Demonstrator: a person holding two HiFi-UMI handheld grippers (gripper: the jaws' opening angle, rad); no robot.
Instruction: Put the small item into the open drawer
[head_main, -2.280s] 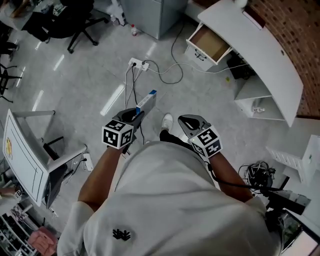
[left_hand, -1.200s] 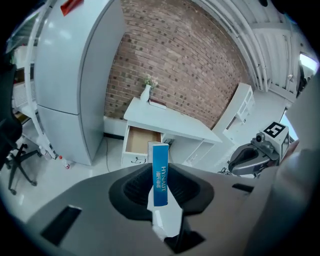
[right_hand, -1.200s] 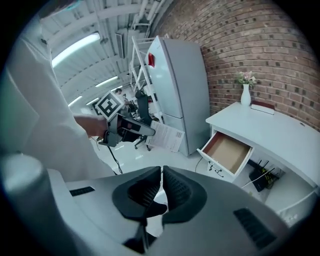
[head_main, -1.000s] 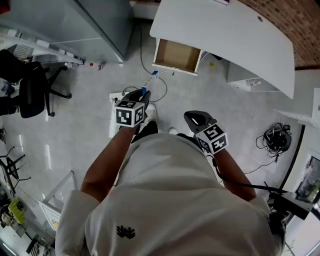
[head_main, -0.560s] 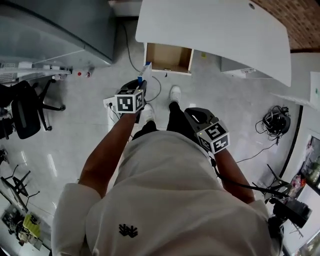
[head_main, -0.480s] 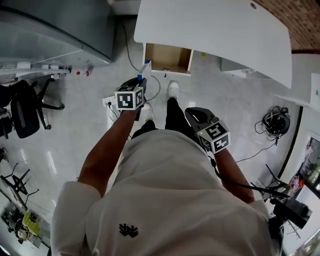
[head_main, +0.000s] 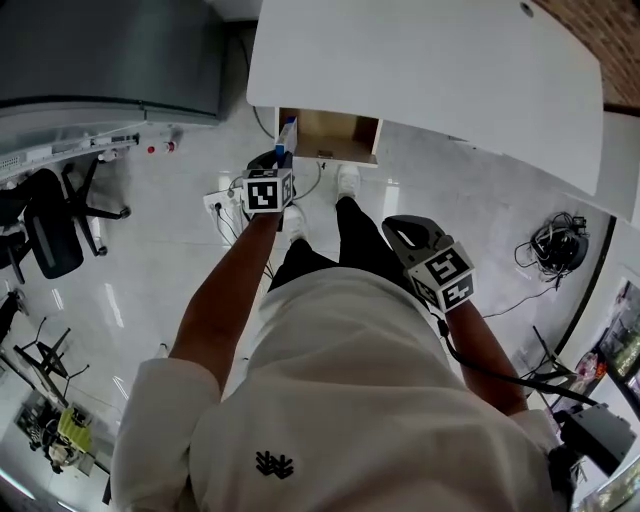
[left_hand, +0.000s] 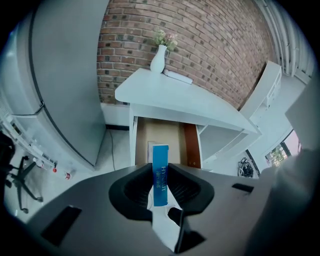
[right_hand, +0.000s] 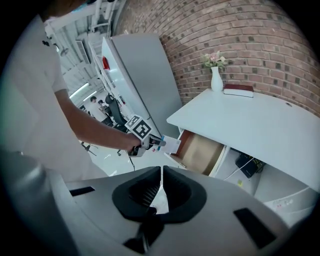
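Now your left gripper (left_hand: 160, 167) clamps the small blue-and-white box (left_hand: 160, 181) upright, just at the front of the open drawer (left_hand: 172, 140) under the white table (head_main: 430, 60), while your right gripper (right_hand: 161, 175) hangs apart, jaws together and empty.

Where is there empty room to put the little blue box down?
The open drawer looks bare inside, between its walls, just past the blue box in the left tool. The white desk top is free up to the vase and book by the brick wall. Crowded: the floor beside the drawer, with a power strip and cables.
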